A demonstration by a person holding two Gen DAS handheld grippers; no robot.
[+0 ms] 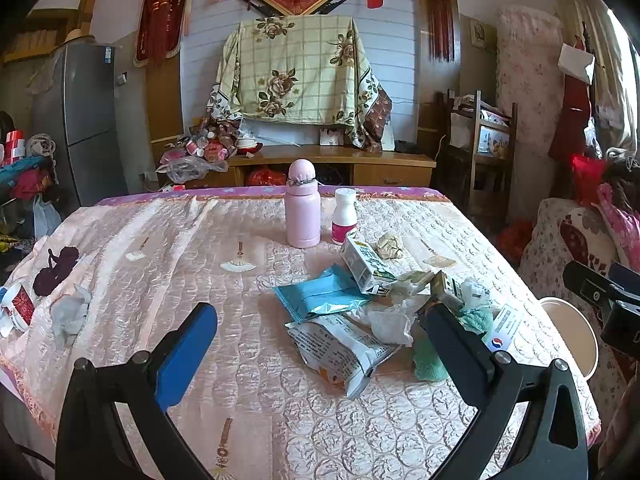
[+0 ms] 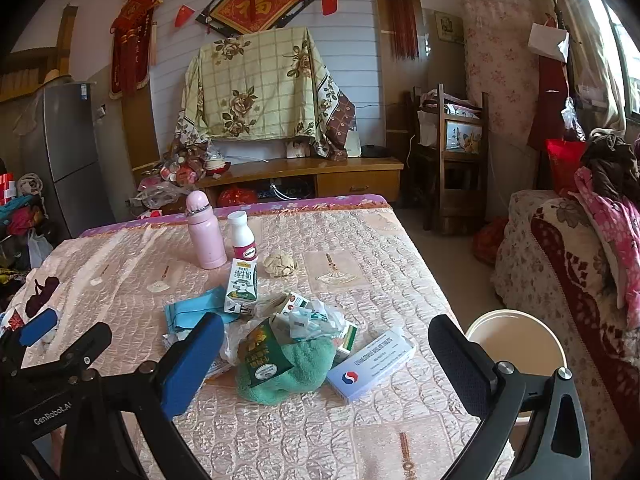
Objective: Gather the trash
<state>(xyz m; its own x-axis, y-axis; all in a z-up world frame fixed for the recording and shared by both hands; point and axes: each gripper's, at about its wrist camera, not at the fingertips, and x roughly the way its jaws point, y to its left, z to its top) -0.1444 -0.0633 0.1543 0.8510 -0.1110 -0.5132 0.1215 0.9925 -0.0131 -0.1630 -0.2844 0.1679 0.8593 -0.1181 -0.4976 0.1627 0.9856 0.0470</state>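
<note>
The bucket (image 2: pixel 516 344) is half hidden behind the right tongs' (image 2: pixel 320 344) finger.

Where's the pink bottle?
In both views, the pink bottle stands upright at the table's far end, beside the white bottle, behind the milk carton.

"GenRobot.AI" on left hand-held gripper (image 2: pixel 38 334) — "福" on wall plaque (image 2: pixel 256 2).
</note>
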